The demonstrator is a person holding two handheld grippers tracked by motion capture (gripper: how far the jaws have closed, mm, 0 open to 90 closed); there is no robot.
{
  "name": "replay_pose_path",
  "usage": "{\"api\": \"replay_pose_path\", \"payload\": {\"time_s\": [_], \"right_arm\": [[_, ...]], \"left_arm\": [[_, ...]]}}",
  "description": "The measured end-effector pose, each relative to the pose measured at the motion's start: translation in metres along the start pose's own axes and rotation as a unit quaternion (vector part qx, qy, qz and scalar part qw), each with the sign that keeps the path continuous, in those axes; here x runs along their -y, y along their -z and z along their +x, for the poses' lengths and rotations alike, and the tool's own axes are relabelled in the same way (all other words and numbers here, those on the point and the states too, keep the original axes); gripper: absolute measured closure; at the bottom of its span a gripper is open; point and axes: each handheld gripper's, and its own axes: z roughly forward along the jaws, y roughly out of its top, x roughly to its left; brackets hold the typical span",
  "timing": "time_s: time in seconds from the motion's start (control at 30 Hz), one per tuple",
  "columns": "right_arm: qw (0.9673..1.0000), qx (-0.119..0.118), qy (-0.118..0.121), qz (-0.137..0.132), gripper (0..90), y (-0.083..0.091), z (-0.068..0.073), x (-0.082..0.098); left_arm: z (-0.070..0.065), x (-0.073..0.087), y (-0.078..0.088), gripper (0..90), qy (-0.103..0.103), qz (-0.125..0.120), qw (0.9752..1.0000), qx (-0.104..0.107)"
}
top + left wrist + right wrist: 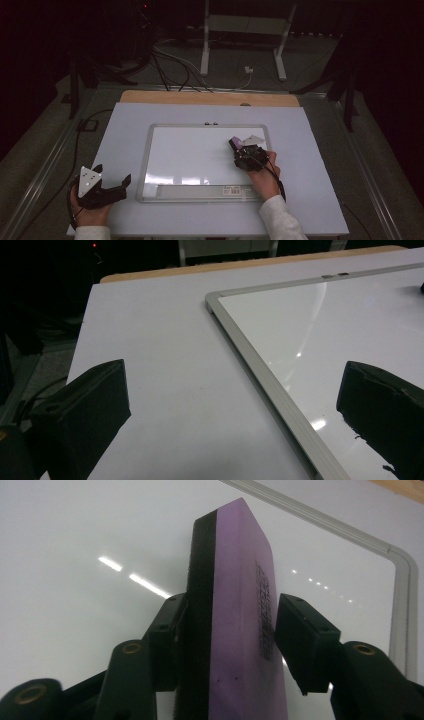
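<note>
Your right gripper (pixel 230 630) sits over the right part of the white, silver-framed rectangular whiteboard (pixel 150 150), which lies flat on the pale lilac surface (pixel 120 125). Between its black fingers (pixel 170 630) stands a purple foam eraser block with a black felt face (pixel 235 580), set on edge on the board's white face. In the right gripper view the finger on the felt side lies against the block, while the other finger is just beside the purple side, over its dark printed patch; whether that one presses on the foam I cannot tell. In the high view the eraser (pixel 234 143) pokes out beyond your right hand (pixel 262 177), near the board's upper right corner.

Your left gripper (pixel 100 187) rests on the surface to the left of the whiteboard, near its lower left corner, and has hold of nothing. Its fingers (pixel 95 405) are spread wide: in the left gripper view one stands over the bare surface and the other over the board's white face, with the silver frame edge running between them. Your left hand (pixel 87 212) grips it from the near edge.
</note>
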Motion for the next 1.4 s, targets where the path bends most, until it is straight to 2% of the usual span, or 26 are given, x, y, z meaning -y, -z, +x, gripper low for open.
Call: {"api": "replay_pose_path", "payload": {"time_s": [0.2,0.37,0.83,0.93,0.97,1.0,1.2,1.4], "right_arm": [[0.9998,-0.012,-0.015,0.001,47.9,-0.001,-0.005,-0.001],[0.9998,-0.009,-0.018,0.002,47.9,-0.001,-0.005,-0.002],[0.9991,-0.021,-0.034,0.016,41.8,-0.006,-0.013,-0.003],[0.999,-0.014,-0.041,0.012,44.1,-0.005,-0.015,-0.003],[0.9991,-0.011,-0.041,0.009,45.8,-0.005,-0.016,-0.003],[0.9988,-0.009,-0.047,0.006,52.2,-0.003,-0.016,-0.004],[0.9979,-0.009,-0.064,0.0,61.1,0.002,-0.024,-0.004],[0.9963,-0.004,-0.085,-0.005,63.2,0.006,-0.025,-0.003]], "left_arm": [[0.0,0.0,0.0,1.5,0.001,0.0,1.0,-0.001],[0.001,0.0,0.001,1.5,0.001,0.0,1.0,-0.001],[0.001,0.0,0.001,1.5,0.002,0.0,1.0,-0.001],[0.001,0.0,0.001,1.5,0.001,-0.001,1.0,-0.001],[0.001,0.0,0.001,1.5,0.001,0.0,1.0,-0.001],[0.001,0.0,0.001,1.5,0.002,0.0,1.0,-0.001],[0.001,0.0,0.0,1.5,0.001,0.0,1.0,-0.001],[0.0,0.0,0.0,1.5,0.001,0.001,1.0,-0.001]]}}
